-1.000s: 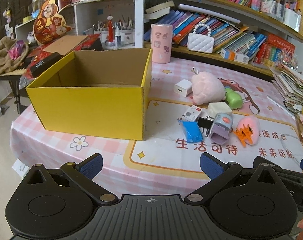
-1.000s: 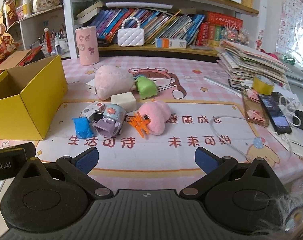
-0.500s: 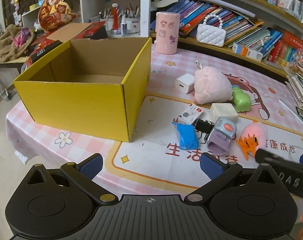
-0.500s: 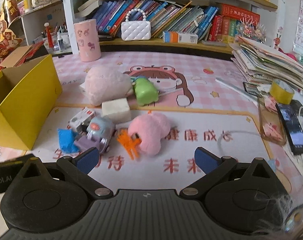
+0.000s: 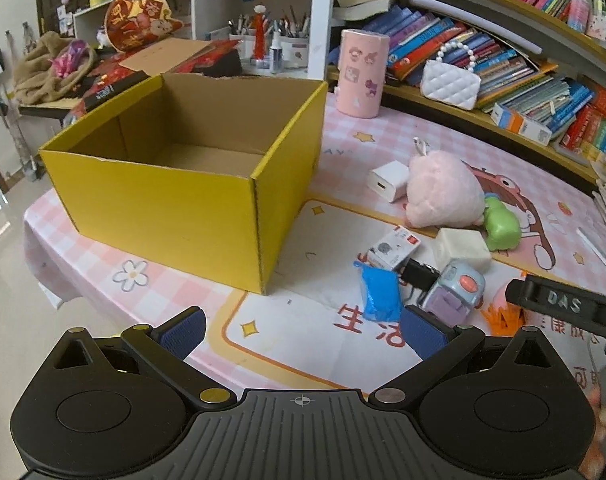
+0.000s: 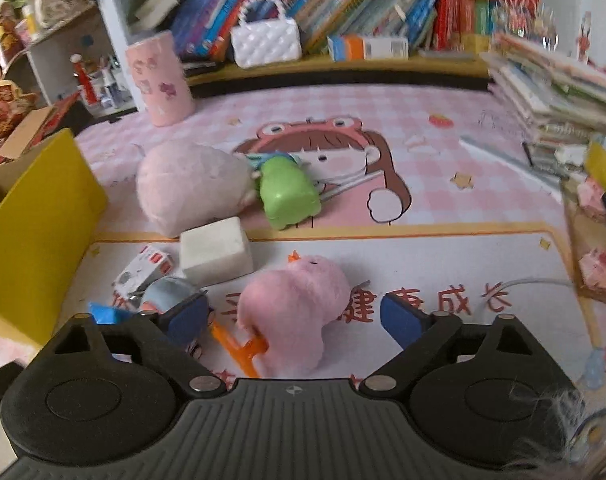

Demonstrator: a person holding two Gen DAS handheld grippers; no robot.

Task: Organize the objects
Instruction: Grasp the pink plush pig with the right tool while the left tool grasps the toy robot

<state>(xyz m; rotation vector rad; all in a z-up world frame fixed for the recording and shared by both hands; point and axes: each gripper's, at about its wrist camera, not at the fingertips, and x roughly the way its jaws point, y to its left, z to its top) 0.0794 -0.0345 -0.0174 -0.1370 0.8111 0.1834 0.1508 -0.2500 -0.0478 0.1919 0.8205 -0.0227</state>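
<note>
An open yellow box [image 5: 163, 208] [image 6: 31, 220] stands at the table's left with nothing visible inside. Right of it lie a big pink plush [image 5: 443, 192] [image 6: 191, 184], a green toy [image 6: 289, 196], a white block [image 6: 215, 252], a small white carton [image 5: 395, 246], a blue packet [image 5: 379, 294] and a grey-purple toy car [image 5: 453, 292]. My right gripper [image 6: 295, 318] straddles a small pink plush with orange feet [image 6: 295, 300]. Its jaws are closing, and the pads stand clear of the plush on both sides. My left gripper [image 5: 303, 332] is open with nothing between its fingers, low in front of the box.
A white charger [image 5: 389, 180] lies beside the big plush. A pink cylinder [image 5: 363, 72] and a white handbag [image 5: 449, 84] stand at the back by the bookshelf. Stacked books [image 6: 563, 92], a yellow tape roll [image 6: 603, 164] and a cable [image 6: 535, 282] crowd the right.
My right gripper has moved forward and down over the small pink plush, and its fingers have come closer together. My left gripper drifted slightly and rolled, staying open.
</note>
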